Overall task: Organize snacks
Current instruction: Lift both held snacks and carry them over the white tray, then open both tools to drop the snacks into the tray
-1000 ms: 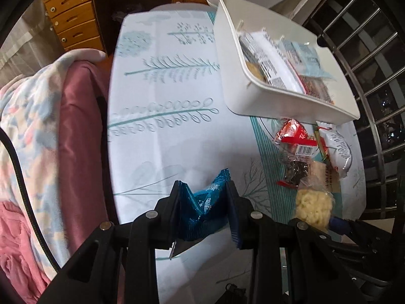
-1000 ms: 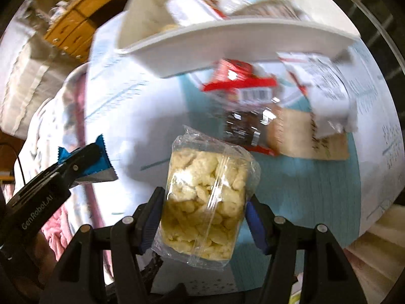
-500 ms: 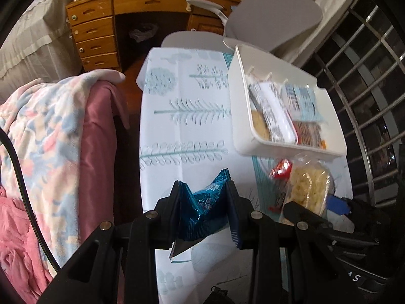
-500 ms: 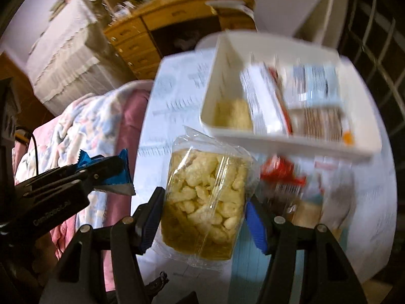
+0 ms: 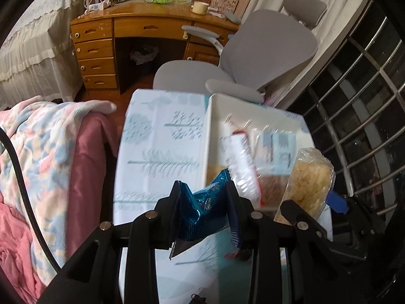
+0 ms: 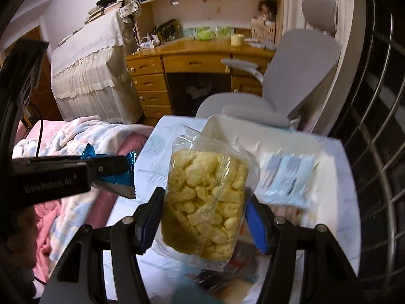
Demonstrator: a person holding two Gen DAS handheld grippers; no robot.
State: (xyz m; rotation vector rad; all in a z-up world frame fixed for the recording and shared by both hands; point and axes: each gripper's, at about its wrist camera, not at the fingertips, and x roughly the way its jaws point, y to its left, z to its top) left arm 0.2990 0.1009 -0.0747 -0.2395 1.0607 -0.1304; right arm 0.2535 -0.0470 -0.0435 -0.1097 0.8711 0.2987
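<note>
Two snacks held up over table (image 5: 157, 152): blue foil pkt (image 5: 202, 202) pinched in left gripper (image 5: 203, 197), clear bag of puffs (image 6: 206, 202) clamped in right gripper (image 6: 205, 217). White bin (image 5: 207, 131) just beyond holds several pkts.

The marking "GenRobot.AI" is printed in grey letters on the black plastic side of the left gripper (image 6: 111, 168), as seen in the right wrist view. The print on the snack packets is blurred and cannot be read.
</note>
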